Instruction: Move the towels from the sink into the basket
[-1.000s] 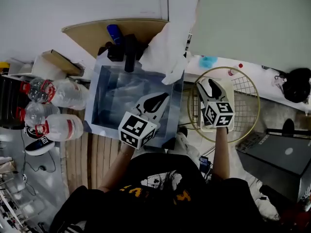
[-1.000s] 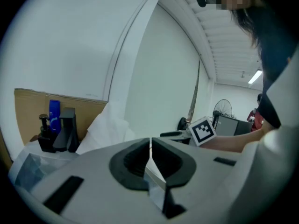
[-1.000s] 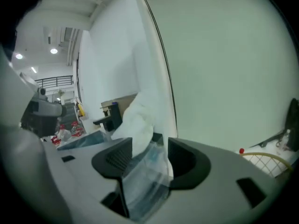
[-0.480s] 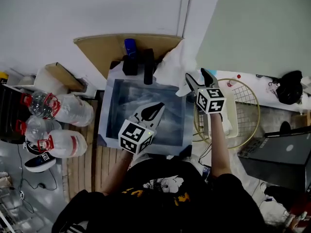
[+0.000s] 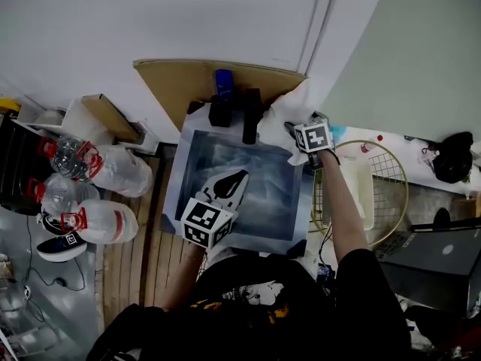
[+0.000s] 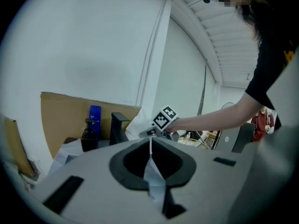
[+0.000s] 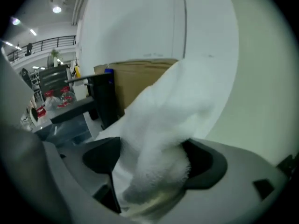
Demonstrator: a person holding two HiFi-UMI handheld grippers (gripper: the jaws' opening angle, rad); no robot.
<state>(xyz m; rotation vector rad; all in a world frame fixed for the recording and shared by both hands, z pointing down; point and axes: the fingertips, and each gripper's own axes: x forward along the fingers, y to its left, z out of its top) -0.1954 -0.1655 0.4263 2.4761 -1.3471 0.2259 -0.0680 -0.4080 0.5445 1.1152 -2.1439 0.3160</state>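
Towel (image 5: pixel 285 115) and left tongs (image 5: pixel 239 177) are well apart: nearest the person, those tongs hang over the sink (image 5: pixel 174 194), tips pressed together on nothing. Farther out, at the sink's far right corner, the right tongs (image 7: pixel 152 168) have just been opening and stand wide with the white cloth between the jaws, its length rising up and away from them. The basket (image 5: pixel 406 190) stands to the sink's right.

our left gripper (image 5: pixel 237 177) is near and left of the right one, jaws shut together, tips pointing far. our right arm (image 5: pixel 338 209) is stretched far, right gripper (image 5: pixel 293 130) tipped down; its jaws have just been opening and stand wide, white towel (image 7: pixel 163 134) between them.
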